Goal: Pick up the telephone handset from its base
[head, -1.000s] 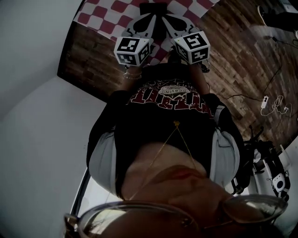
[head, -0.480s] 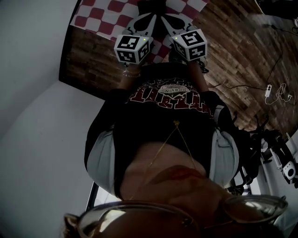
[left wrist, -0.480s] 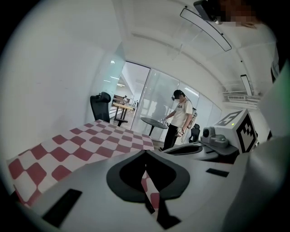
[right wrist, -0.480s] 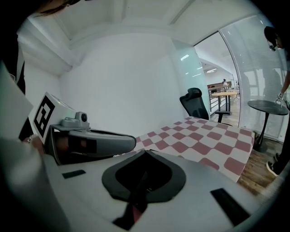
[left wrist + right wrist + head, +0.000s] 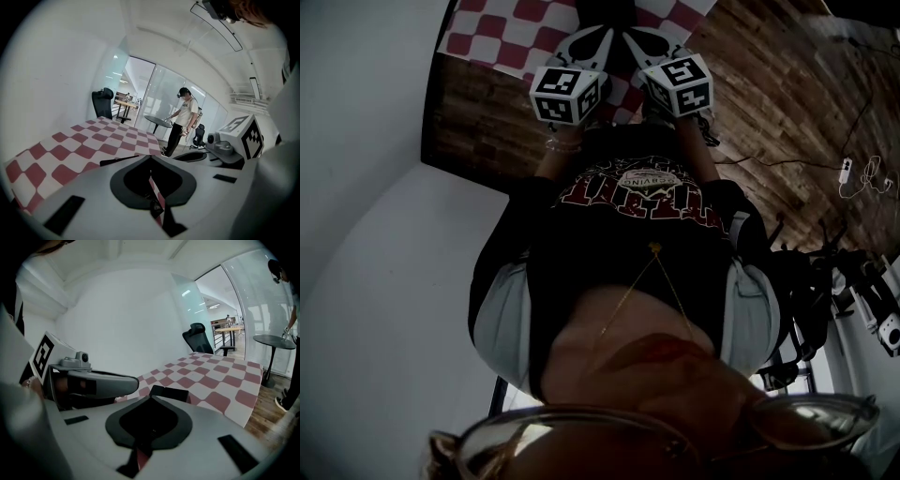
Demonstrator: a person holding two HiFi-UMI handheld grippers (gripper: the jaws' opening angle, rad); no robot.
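Observation:
My left gripper (image 5: 592, 39) and right gripper (image 5: 639, 42) are side by side in front of the person's torso, over a table with a red-and-white checked cloth (image 5: 502, 28). Both are shut, jaws meeting at a point, nothing between them. In the left gripper view the left gripper (image 5: 150, 157) points across the cloth (image 5: 84, 145). A black object (image 5: 169, 393), apparently the telephone, lies on the cloth just beyond the right gripper (image 5: 151, 397). The jaws hide most of it. No handset is told apart.
Wood floor (image 5: 787, 103) with white cables (image 5: 855, 174) lies right of the table. Behind the table are a black office chair (image 5: 198, 338), a round table (image 5: 158, 121) and a standing person (image 5: 183, 121). A white wall (image 5: 117, 324) is at the table's far side.
Both grippers have sunk a little toward the cloth and tipped further down, staying side by side. Their jaws stay shut.

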